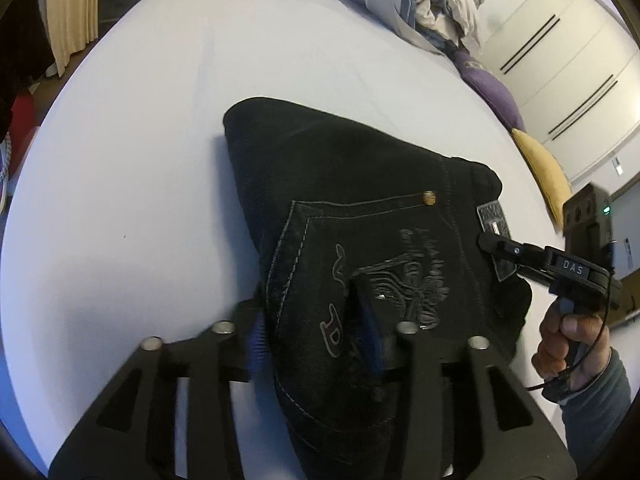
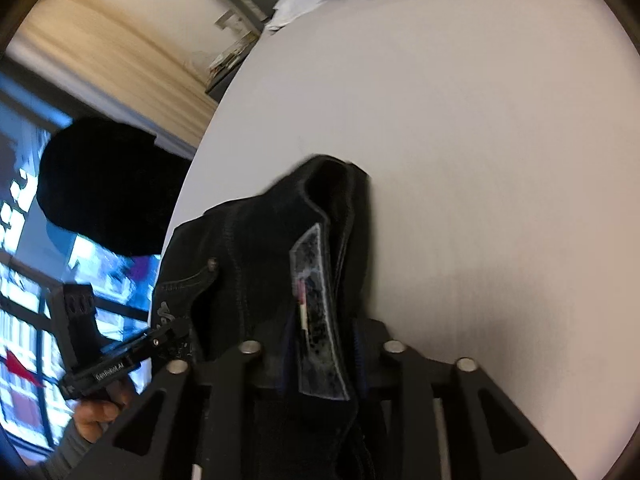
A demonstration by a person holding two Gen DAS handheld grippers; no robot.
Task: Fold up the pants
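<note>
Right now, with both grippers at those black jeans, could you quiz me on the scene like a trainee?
1. True or false: the black jeans lie on a wooden floor.
2. The cushion beside the purple cushion is: A yellow, B red, C green.
3. Fill in: the waistband patch sits between the fingers of the ___ gripper.
Key: 1 false, they lie on the white bed sheet; 2 A, the yellow cushion; 3 right, the right gripper.
</note>
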